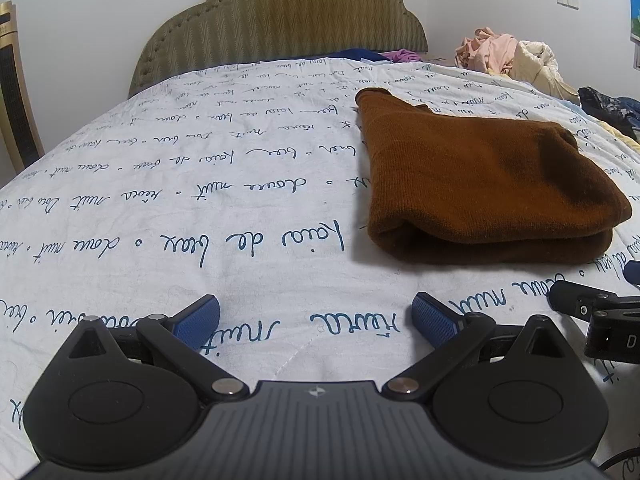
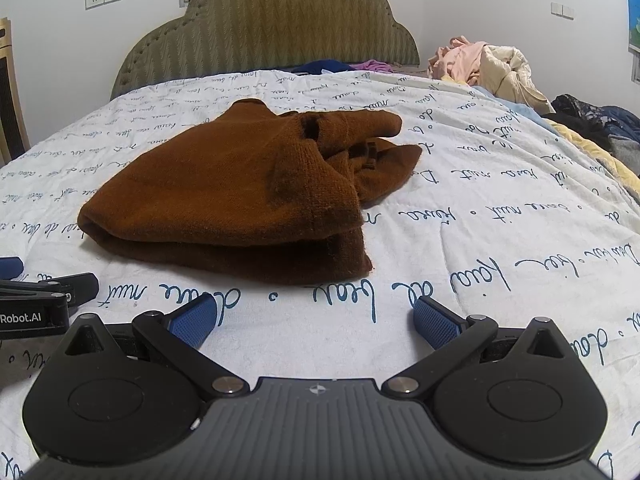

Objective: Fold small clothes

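A brown knitted garment (image 1: 480, 176) lies folded on the white bedspread with blue script (image 1: 200, 200). In the right wrist view the garment (image 2: 224, 200) shows a folded stack with loose parts bunched at its far right. My left gripper (image 1: 316, 320) is open and empty, low over the bedspread, near and left of the garment. My right gripper (image 2: 314, 320) is open and empty, just in front of the garment's near edge. Each gripper shows at the edge of the other's view, the right one (image 1: 592, 312) and the left one (image 2: 36, 300).
A padded olive headboard (image 1: 288, 20) stands at the far end of the bed. A heap of pink and cream clothes (image 1: 508, 60) lies at the far right, with dark clothes (image 2: 592, 120) along the right edge. A chair (image 1: 12, 92) stands at the left.
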Available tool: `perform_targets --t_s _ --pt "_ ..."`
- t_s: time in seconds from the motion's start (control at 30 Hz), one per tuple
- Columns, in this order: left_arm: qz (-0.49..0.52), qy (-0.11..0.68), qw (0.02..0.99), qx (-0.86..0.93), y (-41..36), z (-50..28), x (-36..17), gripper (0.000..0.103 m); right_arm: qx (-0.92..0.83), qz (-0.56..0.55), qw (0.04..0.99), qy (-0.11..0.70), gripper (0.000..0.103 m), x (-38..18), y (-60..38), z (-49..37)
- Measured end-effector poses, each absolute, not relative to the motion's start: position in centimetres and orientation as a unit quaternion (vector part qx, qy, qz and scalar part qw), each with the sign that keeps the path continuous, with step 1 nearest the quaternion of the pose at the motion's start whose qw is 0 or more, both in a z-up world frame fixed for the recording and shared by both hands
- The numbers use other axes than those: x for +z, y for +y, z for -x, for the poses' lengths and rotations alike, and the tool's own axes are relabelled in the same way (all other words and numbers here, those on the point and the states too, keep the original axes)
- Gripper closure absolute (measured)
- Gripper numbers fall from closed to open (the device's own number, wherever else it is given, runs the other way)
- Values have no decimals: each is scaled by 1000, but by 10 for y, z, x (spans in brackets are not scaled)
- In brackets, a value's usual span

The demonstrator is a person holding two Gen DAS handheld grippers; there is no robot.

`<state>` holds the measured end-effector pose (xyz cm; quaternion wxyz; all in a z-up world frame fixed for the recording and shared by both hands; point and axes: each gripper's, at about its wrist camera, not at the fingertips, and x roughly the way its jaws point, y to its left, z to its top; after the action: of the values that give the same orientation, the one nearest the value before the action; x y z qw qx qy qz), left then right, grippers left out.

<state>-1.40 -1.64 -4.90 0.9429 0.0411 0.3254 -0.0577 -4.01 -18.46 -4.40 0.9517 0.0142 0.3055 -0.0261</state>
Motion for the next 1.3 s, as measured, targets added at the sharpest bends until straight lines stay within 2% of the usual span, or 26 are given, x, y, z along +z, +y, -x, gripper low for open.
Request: perform_targets --t_s 1.3 --pt "-36 325 943 -62 -15 14 -49 0 -25 -14 951 309 0 -46 -185 38"
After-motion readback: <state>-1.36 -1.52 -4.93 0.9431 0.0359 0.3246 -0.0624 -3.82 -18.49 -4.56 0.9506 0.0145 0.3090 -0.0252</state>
